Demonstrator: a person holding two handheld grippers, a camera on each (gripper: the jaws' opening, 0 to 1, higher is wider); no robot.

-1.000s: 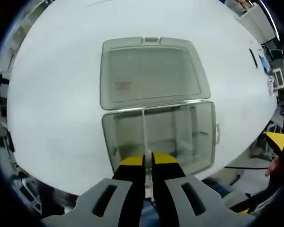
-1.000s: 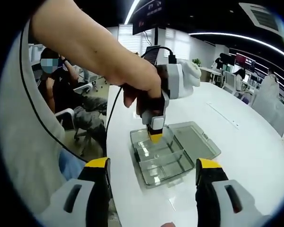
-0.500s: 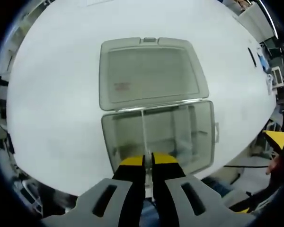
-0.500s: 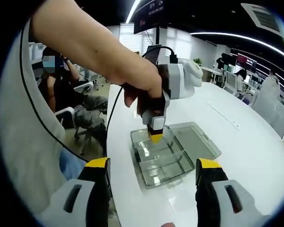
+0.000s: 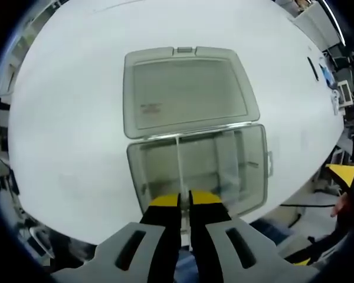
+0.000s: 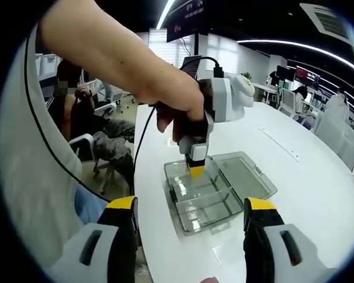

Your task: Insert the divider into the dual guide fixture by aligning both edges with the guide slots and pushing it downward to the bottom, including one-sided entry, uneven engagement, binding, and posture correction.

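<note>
— What's on the round white table?
— A clear plastic compartment box, lid open; the left gripper, jaws pinched on a thin transparent divider, stands over it.
— The right gripper?
— Nearer, wide apart, empty.

The dual guide fixture is a clear plastic box with its hinged lid lying flat open behind it, set near the table's edge closest to the person. The divider, a thin transparent plate, stands upright on edge in the box's left part, running from the hinge side toward the front wall.
</note>
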